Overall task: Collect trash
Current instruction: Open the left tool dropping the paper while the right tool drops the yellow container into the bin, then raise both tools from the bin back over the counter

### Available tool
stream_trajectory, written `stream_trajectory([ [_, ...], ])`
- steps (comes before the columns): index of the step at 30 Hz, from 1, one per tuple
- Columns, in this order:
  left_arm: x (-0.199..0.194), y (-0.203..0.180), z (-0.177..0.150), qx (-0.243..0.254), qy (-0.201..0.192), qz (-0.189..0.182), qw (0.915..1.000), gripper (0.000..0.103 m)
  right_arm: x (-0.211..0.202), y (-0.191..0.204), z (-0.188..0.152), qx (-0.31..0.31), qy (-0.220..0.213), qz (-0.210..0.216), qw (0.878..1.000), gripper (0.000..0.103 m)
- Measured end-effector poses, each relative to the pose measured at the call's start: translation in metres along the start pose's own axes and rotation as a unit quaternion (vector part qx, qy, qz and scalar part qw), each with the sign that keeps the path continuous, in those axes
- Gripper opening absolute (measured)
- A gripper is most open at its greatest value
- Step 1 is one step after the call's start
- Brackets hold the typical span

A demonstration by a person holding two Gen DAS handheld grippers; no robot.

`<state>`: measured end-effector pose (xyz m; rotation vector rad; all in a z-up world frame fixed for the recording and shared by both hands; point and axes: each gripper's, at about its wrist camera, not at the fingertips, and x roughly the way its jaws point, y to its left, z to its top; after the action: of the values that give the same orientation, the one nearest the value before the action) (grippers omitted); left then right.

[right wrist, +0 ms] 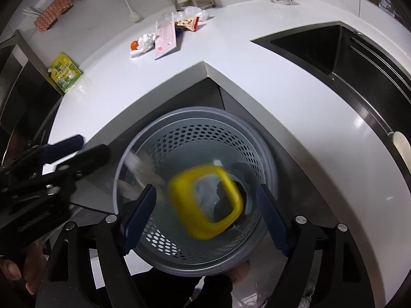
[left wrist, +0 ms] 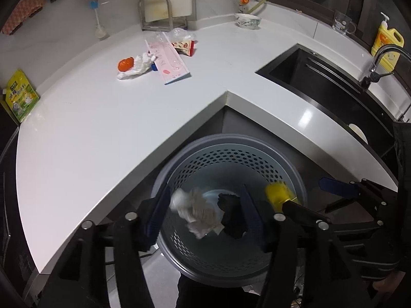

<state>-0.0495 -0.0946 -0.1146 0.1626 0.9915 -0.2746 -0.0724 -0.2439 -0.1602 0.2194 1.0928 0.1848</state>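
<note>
A grey perforated bin (left wrist: 231, 264) (right wrist: 195, 264) stands on the floor in the counter's inner corner. My left gripper (left wrist: 205, 215) is open above it; a crumpled paper wad (left wrist: 197, 213) is blurred in mid-air between its fingers, touching neither pad. My right gripper (right wrist: 205, 215) is open above the bin; a yellow square plastic piece (right wrist: 205, 202) (left wrist: 278, 195) is blurred in the air between its fingers, free of both. A dark scrap (left wrist: 231, 213) lies in the bin. On the counter lie an orange lid (left wrist: 125, 64), white tissue (left wrist: 138, 66), a pink flat box (left wrist: 169, 61) and a snack wrapper (left wrist: 185, 46).
The white L-shaped counter (left wrist: 102, 128) wraps around the bin. A black sink (left wrist: 334, 89) with a faucet (left wrist: 380, 61) lies to the right. A green-yellow pouch (left wrist: 21, 97), a bowl (left wrist: 248, 20), a rack (left wrist: 159, 12) and a yellow soap bottle (left wrist: 388, 43) stand along the edges.
</note>
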Motion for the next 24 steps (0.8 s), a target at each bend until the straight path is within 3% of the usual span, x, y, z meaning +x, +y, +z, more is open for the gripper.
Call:
stream_trajectory([
  [14,-0.011,0.012,0.001,-0.024,-0.007,0.011,0.9996,0.062,-0.014,0.006,0.003,-0.018,-0.021,-0.011,1.0,0.077],
  [24,-0.032,0.027,0.018,-0.049,-0.02,0.042,0.9977,0.075,-0.031,0.006,0.016,-0.02,-0.044,-0.023,0.999,0.077],
])
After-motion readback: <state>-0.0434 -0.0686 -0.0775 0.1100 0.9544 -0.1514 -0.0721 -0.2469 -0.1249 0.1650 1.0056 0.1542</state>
